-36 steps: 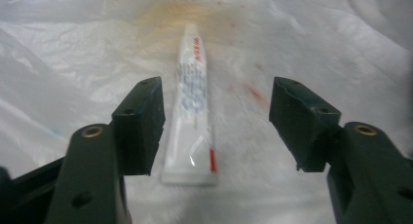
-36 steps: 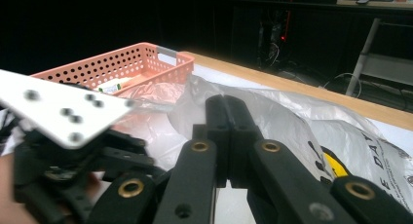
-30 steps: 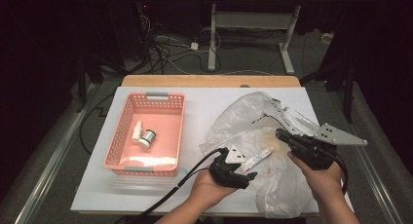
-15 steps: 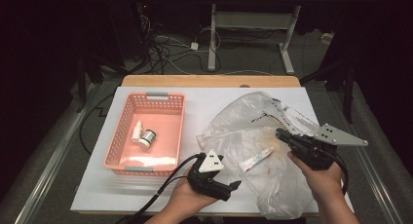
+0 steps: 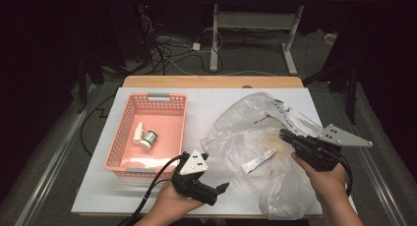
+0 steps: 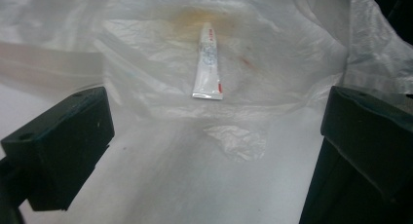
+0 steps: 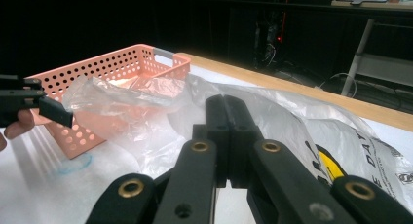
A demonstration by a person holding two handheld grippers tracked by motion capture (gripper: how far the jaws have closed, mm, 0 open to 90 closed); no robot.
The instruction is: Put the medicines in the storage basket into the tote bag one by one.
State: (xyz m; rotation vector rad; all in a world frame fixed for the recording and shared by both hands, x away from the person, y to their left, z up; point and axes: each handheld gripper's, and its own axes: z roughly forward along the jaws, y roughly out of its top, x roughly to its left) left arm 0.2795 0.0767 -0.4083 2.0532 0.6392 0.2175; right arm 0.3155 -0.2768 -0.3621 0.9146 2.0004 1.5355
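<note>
The small tube (image 6: 208, 63) lies inside the clear plastic bag (image 5: 265, 152) on the desk (image 5: 206, 108), just ahead of my left tool (image 5: 219, 189), whose jaws gape wide. My right tool (image 5: 290, 136) is clamped on the bag's right side. Since earlier, my left tool has backed out of the bag.

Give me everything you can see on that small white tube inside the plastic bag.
The tube is small, flat and white with red markings, its crimped end toward the left gripper, whose jaws stand wide open short of it. It lies flat inside the clear crinkled plastic bag on the table, beside a yellowish smear on the film. Neither gripper touches it. In the high view it lies slanted, left of the right gripper.
</note>
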